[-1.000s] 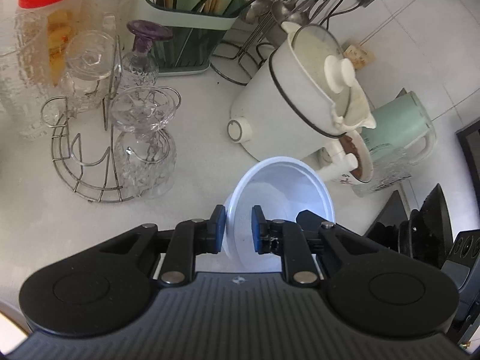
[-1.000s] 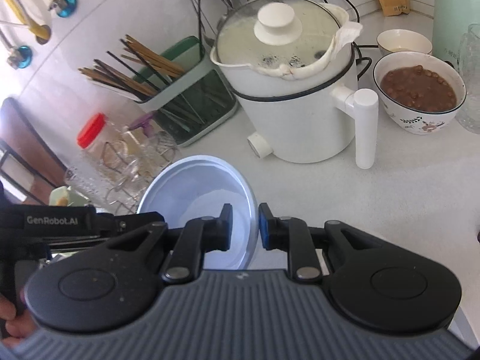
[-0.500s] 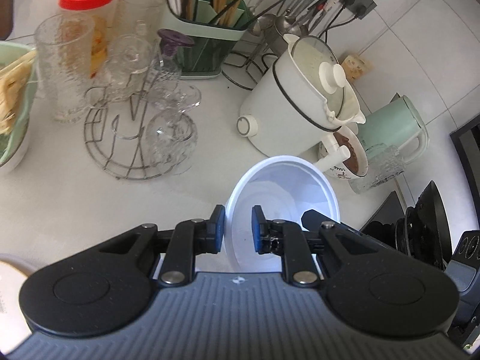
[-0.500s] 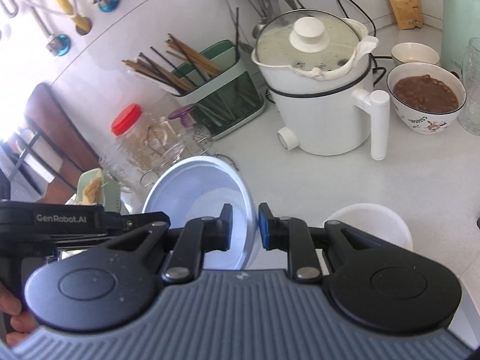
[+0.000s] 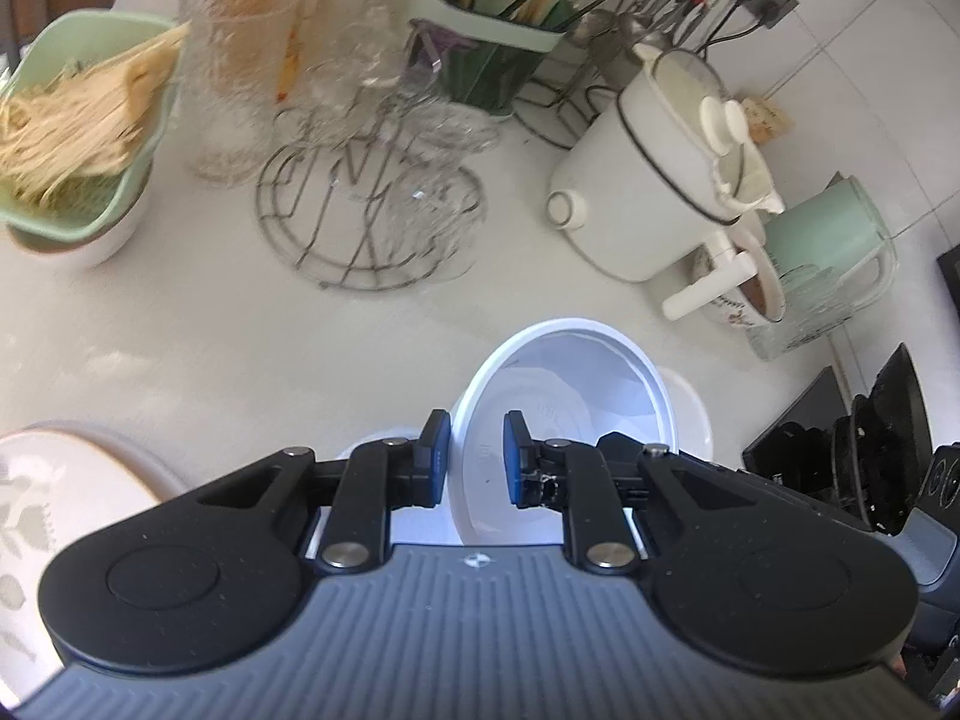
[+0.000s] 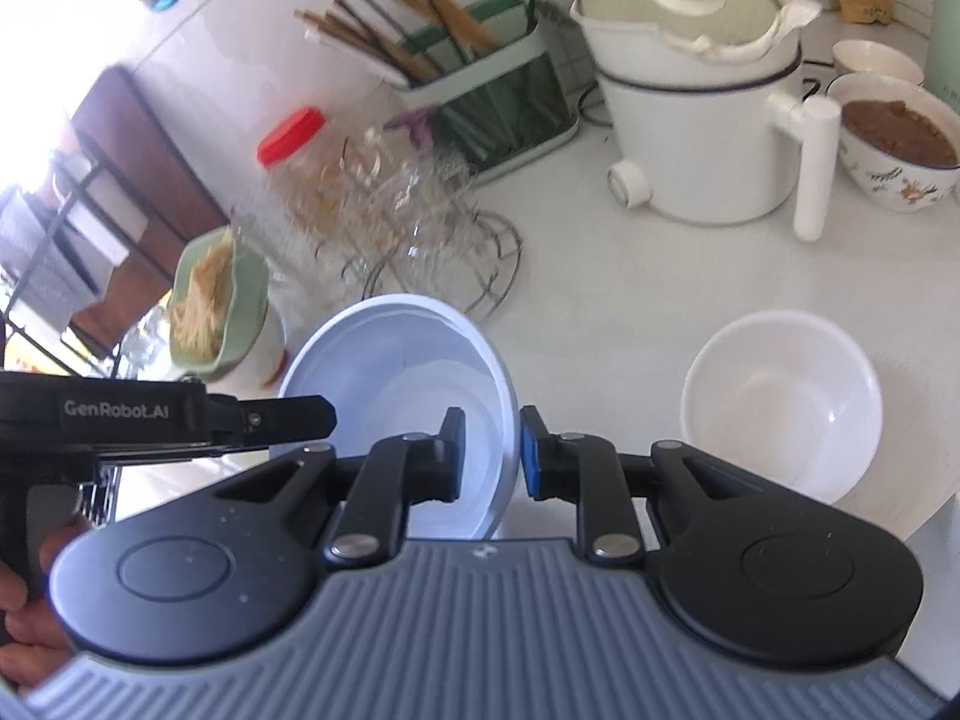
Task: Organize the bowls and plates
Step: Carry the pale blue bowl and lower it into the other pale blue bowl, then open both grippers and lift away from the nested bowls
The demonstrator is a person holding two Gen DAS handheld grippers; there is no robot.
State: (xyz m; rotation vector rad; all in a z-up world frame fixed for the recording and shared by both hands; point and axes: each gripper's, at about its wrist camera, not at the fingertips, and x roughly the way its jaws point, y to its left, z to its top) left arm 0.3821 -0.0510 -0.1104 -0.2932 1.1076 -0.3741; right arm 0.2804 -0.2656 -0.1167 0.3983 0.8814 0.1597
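Both grippers hold one white plastic bowl (image 5: 576,384) above the counter, tilted. My left gripper (image 5: 475,457) is shut on its near rim. My right gripper (image 6: 492,452) is shut on the opposite rim of the same bowl (image 6: 396,372). A second white bowl (image 6: 780,402) sits upright on the counter to the right; its edge shows behind the held bowl in the left wrist view (image 5: 690,408). A patterned plate (image 5: 66,480) lies at the lower left. The left gripper body (image 6: 162,420) shows in the right wrist view.
At the back stand a white electric pot (image 5: 660,168), a wire rack with glasses (image 5: 372,204), a green utensil holder (image 5: 498,18), a red-lidded jar (image 5: 252,48), a green basket of noodles (image 5: 78,126), a bowl of brown food (image 6: 894,138) and a green kettle (image 5: 834,240).
Both grippers have pulled back and up with the bowl. The second white bowl, the noodle basket and the patterned plate have come into view.
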